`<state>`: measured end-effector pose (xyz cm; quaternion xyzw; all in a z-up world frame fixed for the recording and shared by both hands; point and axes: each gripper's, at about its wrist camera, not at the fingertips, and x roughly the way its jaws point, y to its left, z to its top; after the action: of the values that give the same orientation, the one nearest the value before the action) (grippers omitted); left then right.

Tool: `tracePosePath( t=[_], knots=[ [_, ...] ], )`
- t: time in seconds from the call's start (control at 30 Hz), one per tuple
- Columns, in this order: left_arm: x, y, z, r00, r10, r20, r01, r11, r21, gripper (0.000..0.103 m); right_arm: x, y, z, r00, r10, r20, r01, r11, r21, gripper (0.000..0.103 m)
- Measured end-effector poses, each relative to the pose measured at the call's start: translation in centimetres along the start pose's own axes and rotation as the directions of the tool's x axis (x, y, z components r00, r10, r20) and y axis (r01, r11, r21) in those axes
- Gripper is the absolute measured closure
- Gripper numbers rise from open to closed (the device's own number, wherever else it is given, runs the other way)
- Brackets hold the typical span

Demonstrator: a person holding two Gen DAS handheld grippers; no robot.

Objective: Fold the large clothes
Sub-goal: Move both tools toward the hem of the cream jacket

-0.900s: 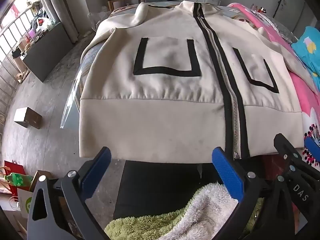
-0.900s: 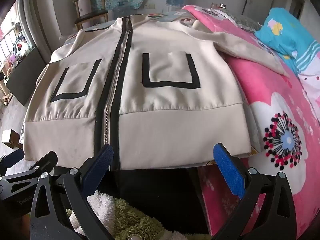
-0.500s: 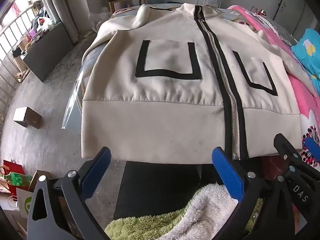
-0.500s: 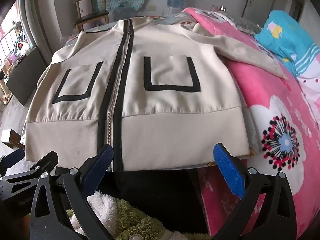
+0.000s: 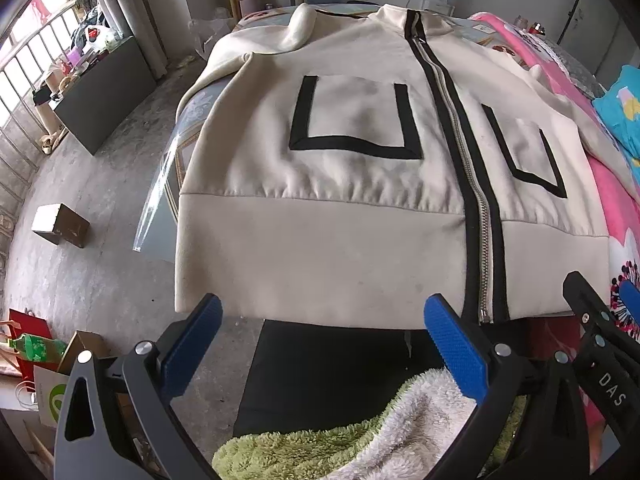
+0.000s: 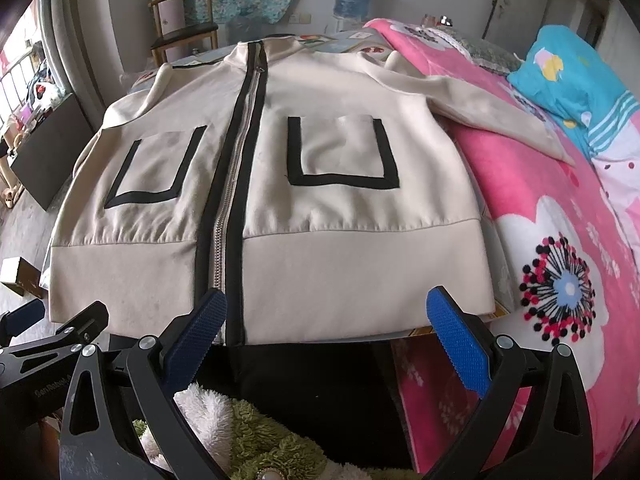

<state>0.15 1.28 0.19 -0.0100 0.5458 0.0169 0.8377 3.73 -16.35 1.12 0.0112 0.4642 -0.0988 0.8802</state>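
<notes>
A cream zip-up jacket [image 5: 340,184] with black zipper trim and two black-edged pockets lies flat, front up, its hem nearest me; it also shows in the right wrist view [image 6: 328,208]. My left gripper [image 5: 324,332] is open and empty, just short of the hem's left half. My right gripper [image 6: 324,328] is open and empty, just short of the hem's right half. One sleeve [image 6: 492,116] lies spread over the pink blanket. The other sleeve [image 5: 296,28] is bent up near the collar.
A pink flowered blanket [image 6: 560,264] and a blue pillow [image 6: 576,80] lie right of the jacket. A fluffy green-and-white cloth [image 5: 360,436] is below the grippers. A small box [image 5: 60,226] sits on the floor at left. A chair [image 6: 184,28] stands behind.
Both grippers have moved slightly closer to the jacket's hem. Both stay open and the jacket has not moved.
</notes>
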Motion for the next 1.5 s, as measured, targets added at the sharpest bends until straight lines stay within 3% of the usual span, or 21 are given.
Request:
tracePosePath(
  t=[1.5],
  knots=[
    [0.76, 0.58, 0.14, 0.999, 0.050, -0.016, -0.050, 0.999, 0.001, 0.004, 0.83, -0.11, -0.24, 1.000, 0.014, -0.006, -0.015, 1.000, -0.010, 0.006]
  ],
)
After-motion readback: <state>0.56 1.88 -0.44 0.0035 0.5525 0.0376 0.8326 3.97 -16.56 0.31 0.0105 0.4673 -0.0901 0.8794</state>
